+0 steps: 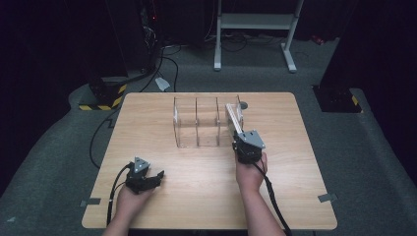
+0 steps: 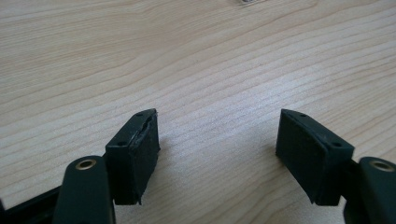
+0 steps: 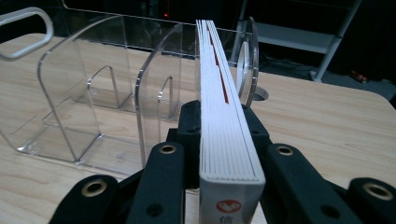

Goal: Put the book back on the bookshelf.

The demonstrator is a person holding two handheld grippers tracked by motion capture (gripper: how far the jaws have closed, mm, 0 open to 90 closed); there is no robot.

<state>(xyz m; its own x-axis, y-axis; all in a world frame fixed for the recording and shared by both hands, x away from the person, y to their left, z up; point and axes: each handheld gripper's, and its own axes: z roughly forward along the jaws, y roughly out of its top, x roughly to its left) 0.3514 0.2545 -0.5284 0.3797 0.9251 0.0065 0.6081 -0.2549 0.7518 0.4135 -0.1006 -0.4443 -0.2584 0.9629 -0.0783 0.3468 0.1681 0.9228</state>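
Dark room all around, and on our wooden desk [image 1: 162,118] the clear rack [image 1: 196,123] stands near the far edge, with the book [image 3: 224,121] clamped tight in our right tongs [image 1: 239,139] at the rack's right end slot. Our left tongs [image 1: 158,176] rest wide apart near the desk's near left corner, holding nothing. If we tilt the book, we think it could bump a clear wall, push the rack, or slip out and fall.
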